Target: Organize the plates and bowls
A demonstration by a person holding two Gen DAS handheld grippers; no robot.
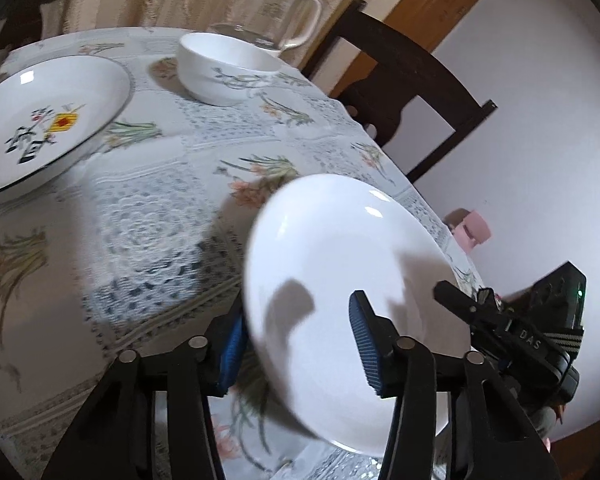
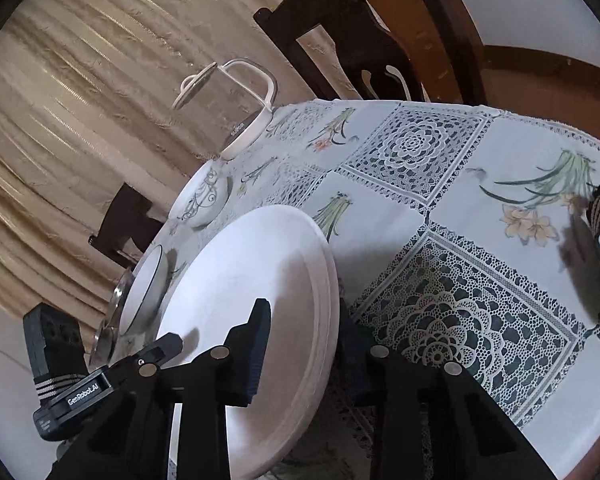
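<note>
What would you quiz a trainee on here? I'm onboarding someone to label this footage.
1. True or false: the plain plate lies flat on the table.
2. What stands behind the bowl? A) jug B) vase C) pan
3. Fill in: the dish with a dark rim is the ___ plate.

Key: 1 false, it is tilted in the left gripper; 2 A; 3 patterned.
</note>
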